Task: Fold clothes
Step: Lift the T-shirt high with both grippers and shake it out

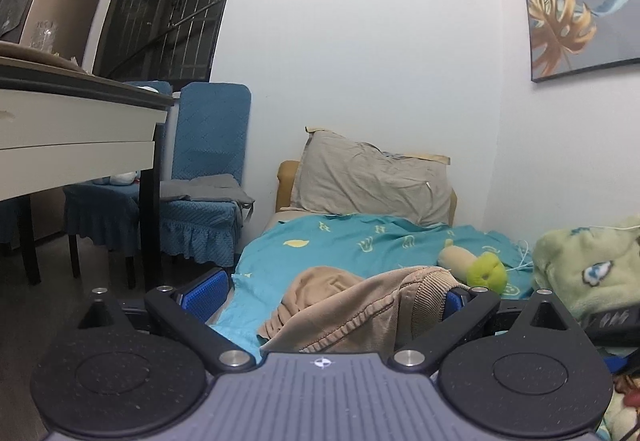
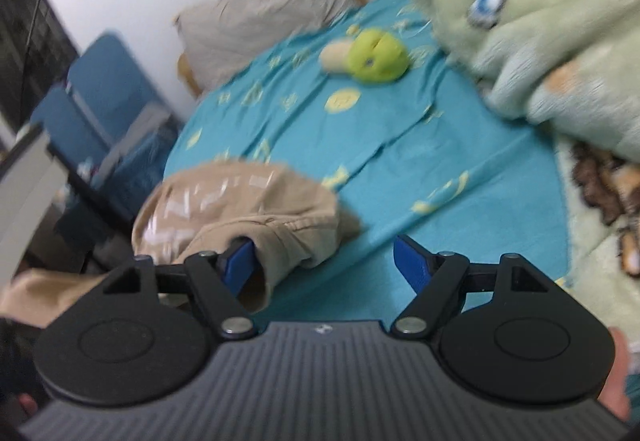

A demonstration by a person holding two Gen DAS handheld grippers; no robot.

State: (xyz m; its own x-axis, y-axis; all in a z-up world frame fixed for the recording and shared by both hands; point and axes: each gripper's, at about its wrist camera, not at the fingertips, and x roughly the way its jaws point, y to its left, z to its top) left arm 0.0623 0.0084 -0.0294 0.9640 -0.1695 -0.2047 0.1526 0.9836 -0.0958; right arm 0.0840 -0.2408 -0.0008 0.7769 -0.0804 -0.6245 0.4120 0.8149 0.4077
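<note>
A tan garment (image 1: 352, 305) lies crumpled on the near part of a teal bed sheet (image 1: 360, 241). My left gripper (image 1: 332, 297) is open, its blue pads wide apart, with the garment's ribbed hem draped between them and over the right pad (image 1: 452, 301). In the blurred right wrist view the same garment (image 2: 240, 205) lies at the lower left of the sheet (image 2: 400, 145). My right gripper (image 2: 326, 261) is open; its left pad (image 2: 240, 263) touches a fold of the garment, its right pad (image 2: 410, 261) is over bare sheet.
A grey pillow (image 1: 372, 181) leans at the bed's head. A green and beige plush toy (image 1: 476, 265) lies on the sheet. A pale green fleece blanket (image 1: 588, 261) is heaped at the right. Blue-covered chairs (image 1: 208, 177) and a white table (image 1: 80, 129) stand left of the bed.
</note>
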